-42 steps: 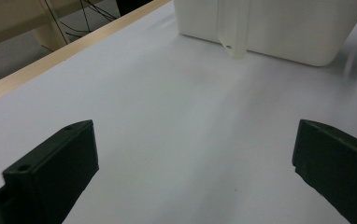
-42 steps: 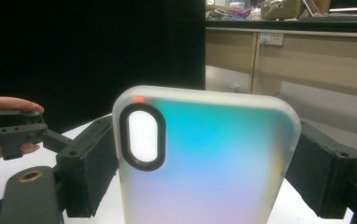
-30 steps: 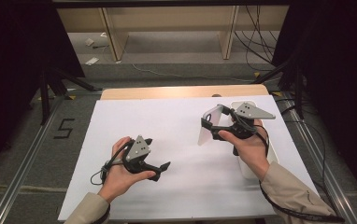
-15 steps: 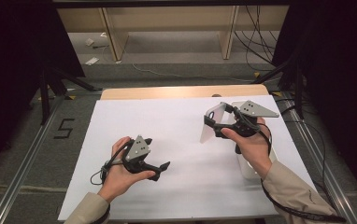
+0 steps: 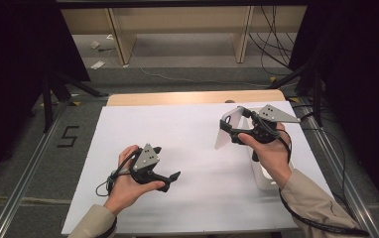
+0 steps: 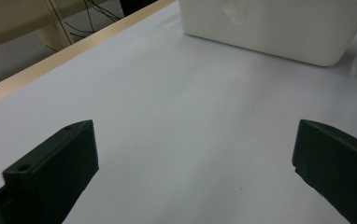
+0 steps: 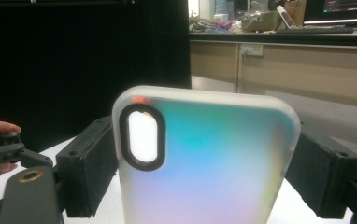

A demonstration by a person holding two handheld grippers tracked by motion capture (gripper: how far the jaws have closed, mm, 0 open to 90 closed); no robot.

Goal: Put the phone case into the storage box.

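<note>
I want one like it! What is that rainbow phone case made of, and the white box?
The phone case looks like frosted, see-through plastic: colours glow softly through it, with a black ring around the camera hole. The white box seems smooth, slightly glossy plastic, since it shows faint reflections.

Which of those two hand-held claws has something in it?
The right gripper, at the right of the high view: its fingers clamp a frosted phone case. The left gripper has nothing between its open fingers.
</note>
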